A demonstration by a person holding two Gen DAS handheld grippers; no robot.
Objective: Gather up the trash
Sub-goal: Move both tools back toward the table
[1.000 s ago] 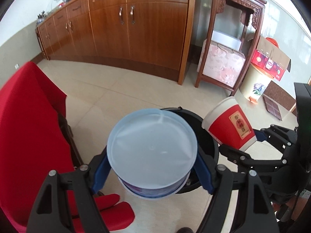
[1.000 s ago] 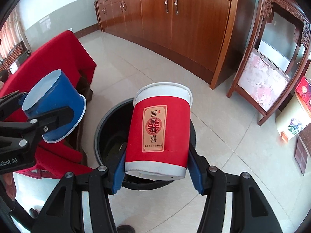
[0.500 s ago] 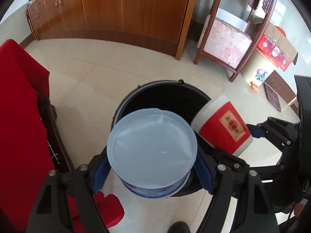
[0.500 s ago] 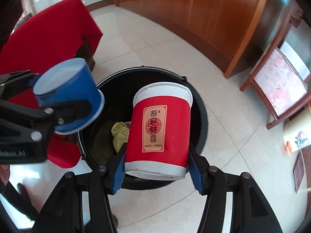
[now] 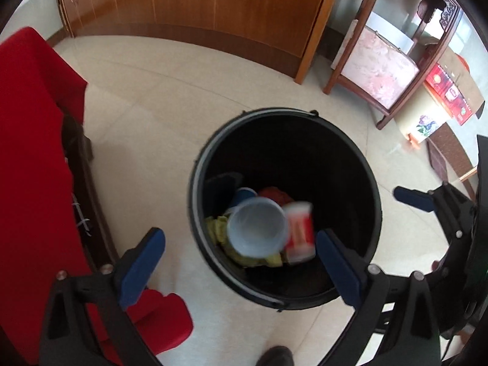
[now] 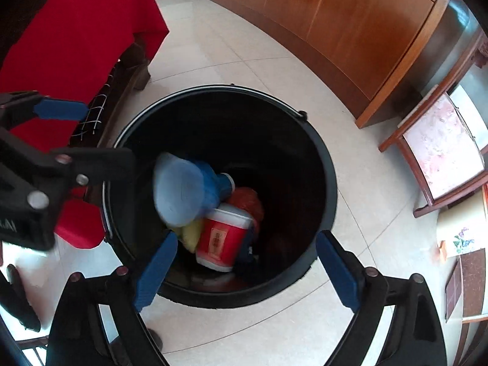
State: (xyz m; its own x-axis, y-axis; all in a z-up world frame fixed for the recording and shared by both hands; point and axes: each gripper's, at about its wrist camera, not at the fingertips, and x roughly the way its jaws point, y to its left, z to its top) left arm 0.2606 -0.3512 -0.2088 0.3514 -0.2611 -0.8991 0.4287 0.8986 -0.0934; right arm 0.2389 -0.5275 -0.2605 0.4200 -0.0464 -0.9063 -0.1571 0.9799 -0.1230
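A black round trash bin [image 5: 195, 189] [image 6: 329, 177] stands on the tiled floor below both grippers. A blue paper cup [image 5: 256, 228] [image 6: 183, 189] and a red paper cup with a label [image 5: 300, 231] [image 6: 222, 239] are inside the bin, blurred, above yellow and red trash. My left gripper [image 5: 241, 262] is open and empty over the bin's near rim. My right gripper [image 6: 244, 265] is open and empty over the bin's near rim. The left gripper's blue pads [image 6: 61, 110] also show at the left in the right wrist view.
A table with a red cloth [image 5: 27, 152] [image 6: 76, 30] stands left of the bin. Wooden cabinets [image 5: 231, 9] [image 6: 350, 15] line the far wall. A carved wooden stand [image 5: 384, 70] and boxes [image 5: 448, 91] are at the right. A shoe [image 5: 274, 355] is at the bottom.
Both grippers opened and let go of their cups. The blue cup and the red cup dropped into the bin. Both views tilted further down over the bin.
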